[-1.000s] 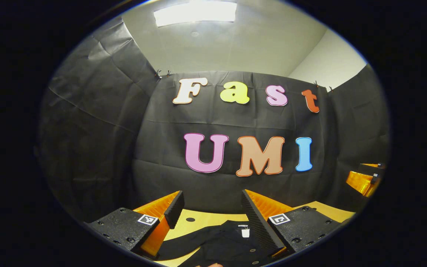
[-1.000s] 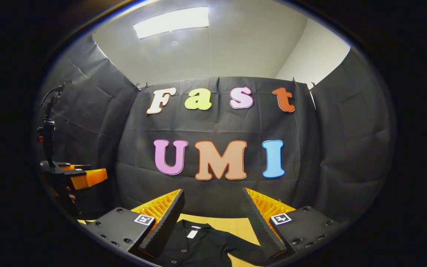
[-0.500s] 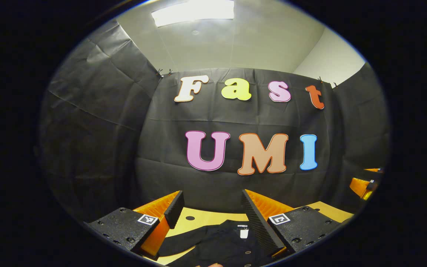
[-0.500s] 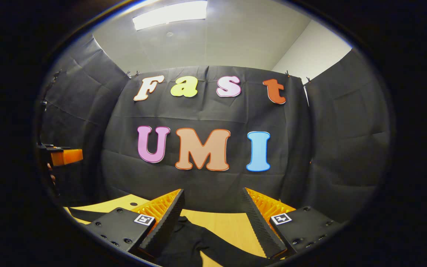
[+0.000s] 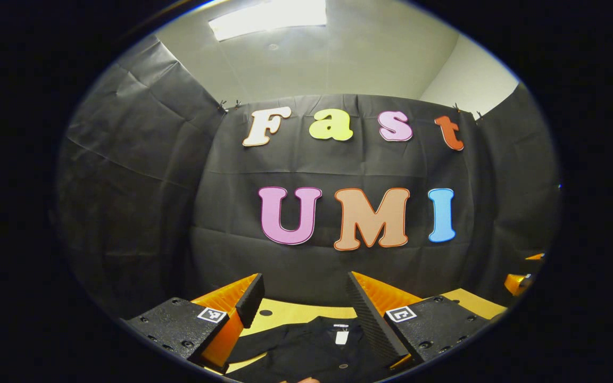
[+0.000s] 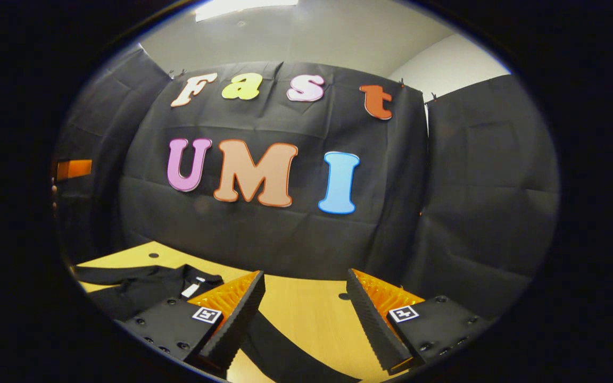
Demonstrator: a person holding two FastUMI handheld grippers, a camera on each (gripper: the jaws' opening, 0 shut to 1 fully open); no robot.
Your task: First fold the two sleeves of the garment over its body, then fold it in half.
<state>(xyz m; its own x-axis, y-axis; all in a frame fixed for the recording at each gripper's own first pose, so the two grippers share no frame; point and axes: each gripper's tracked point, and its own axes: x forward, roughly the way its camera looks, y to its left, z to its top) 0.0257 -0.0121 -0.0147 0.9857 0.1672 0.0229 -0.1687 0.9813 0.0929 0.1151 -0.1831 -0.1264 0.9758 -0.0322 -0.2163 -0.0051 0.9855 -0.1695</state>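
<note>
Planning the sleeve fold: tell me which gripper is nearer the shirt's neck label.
Left. The left gripper hangs open just above the neck label; the right gripper, also open, sits off to the label's right.

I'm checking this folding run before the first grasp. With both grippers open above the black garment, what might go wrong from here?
The right gripper hangs open with a sleeve only partly between its fingers; closing now may miss it or pinch a thin edge that slips.

The left gripper is open over the garment near the collar tag, so it might grab the body rather than a sleeve.

The black fabric already looks rumpled on the wooden table, so folds may land uneven.
</note>
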